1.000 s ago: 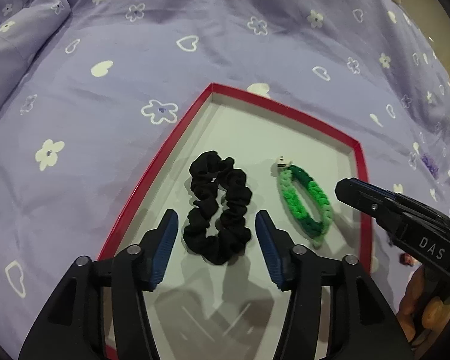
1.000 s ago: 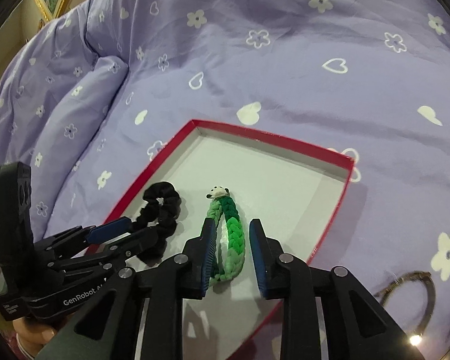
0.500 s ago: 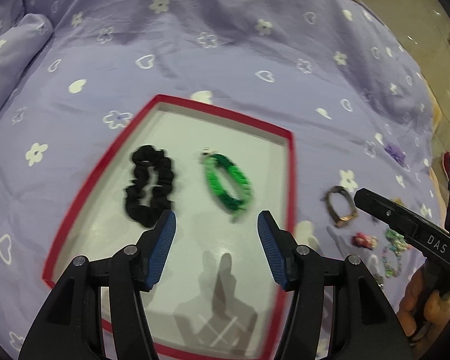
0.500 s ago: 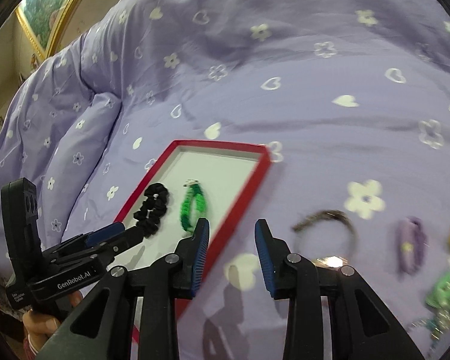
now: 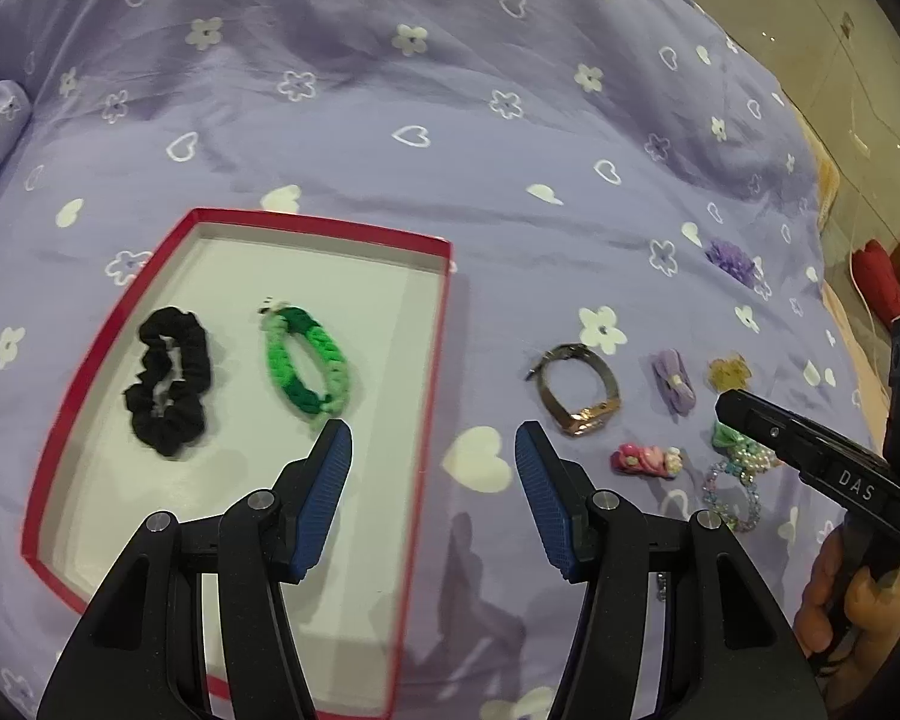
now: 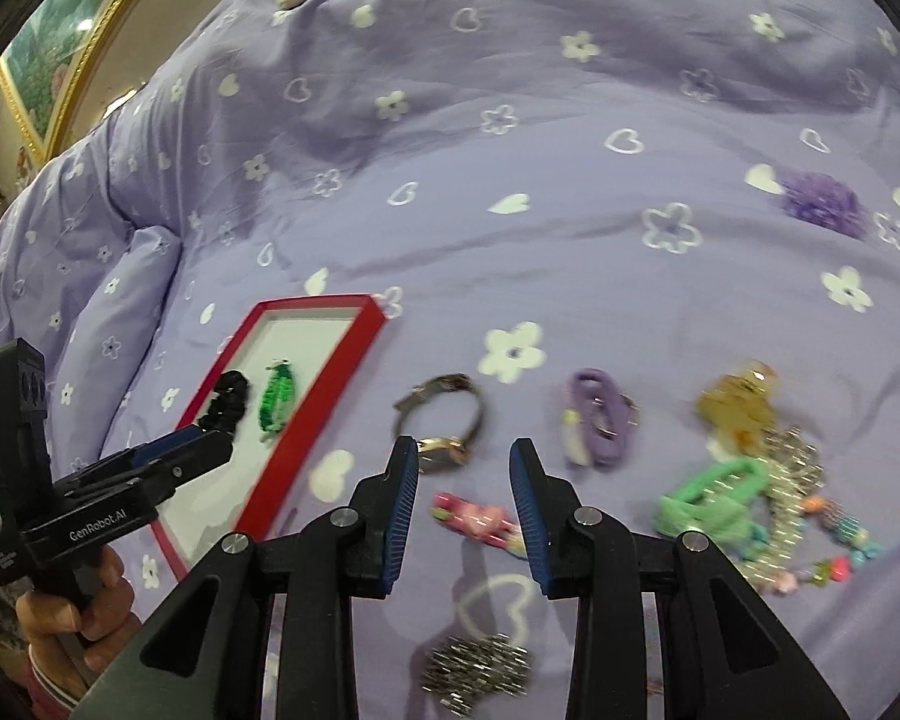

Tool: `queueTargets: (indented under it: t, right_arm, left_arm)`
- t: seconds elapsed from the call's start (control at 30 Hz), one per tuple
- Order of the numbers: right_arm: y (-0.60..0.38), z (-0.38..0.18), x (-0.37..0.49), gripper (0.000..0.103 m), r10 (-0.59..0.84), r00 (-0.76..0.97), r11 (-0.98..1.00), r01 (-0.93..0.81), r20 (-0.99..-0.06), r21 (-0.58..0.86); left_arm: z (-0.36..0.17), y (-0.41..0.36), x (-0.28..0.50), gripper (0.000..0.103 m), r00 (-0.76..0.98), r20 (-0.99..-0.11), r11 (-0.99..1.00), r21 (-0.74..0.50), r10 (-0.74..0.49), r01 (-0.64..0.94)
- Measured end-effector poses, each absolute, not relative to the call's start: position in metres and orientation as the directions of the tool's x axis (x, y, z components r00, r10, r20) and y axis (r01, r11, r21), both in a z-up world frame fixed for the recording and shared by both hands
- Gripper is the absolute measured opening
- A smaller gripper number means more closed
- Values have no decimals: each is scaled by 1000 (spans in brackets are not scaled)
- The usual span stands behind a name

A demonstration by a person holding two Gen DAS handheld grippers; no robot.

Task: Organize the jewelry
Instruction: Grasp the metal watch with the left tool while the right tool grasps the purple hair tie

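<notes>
A red-rimmed box (image 5: 447,324) with a white floor lies on the purple bedspread. In it rest a black scrunchie (image 5: 168,381) and a green braided bracelet (image 5: 306,363). My left gripper (image 5: 432,450) hangs open and empty over the box's right rim. Right of the box lie a watch (image 6: 444,420), a pink clip (image 6: 477,519), a purple bow clip (image 6: 597,414), a green clip (image 6: 711,498) and a beaded string (image 6: 834,546). My right gripper (image 6: 462,462) stands open above the pink clip, just short of the watch, holding nothing.
A purple pompom (image 6: 822,204) lies farther back on the bedspread. A silvery chain heap (image 6: 477,669) sits near the front edge under the right gripper. A gold translucent ornament (image 6: 738,402) is beside the bow clip. A pillow bulges at left (image 6: 126,300).
Both grippers swung right, away from the box; the right one let go of the green bracelet, widened, and now hovers over the loose jewelry. The left gripper left the scrunchie behind.
</notes>
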State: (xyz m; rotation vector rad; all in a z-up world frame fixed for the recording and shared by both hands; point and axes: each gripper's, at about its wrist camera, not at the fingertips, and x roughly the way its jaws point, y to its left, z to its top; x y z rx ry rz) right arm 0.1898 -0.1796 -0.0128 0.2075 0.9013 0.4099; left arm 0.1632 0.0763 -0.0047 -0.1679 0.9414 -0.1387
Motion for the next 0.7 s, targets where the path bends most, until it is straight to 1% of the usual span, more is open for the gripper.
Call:
queueTargets:
  t: [0.33,0.57,0.7]
  right_arm:
    - [-203,-22,198,34,389,559,921,-231,-733,313]
    - [-194,-32,211,33,382,538,922,-281,-752,267]
    - [-188,-43,223,31,369,513,923,-299,-775,241]
  left_arm:
    - [-8,43,183,56,569,-797,979,-173,-204,109]
    - [-26,17,212,56,525,-828,979,-133,-197,157]
    - [-37,7,227,53,499,-847,979,-110,-184,173]
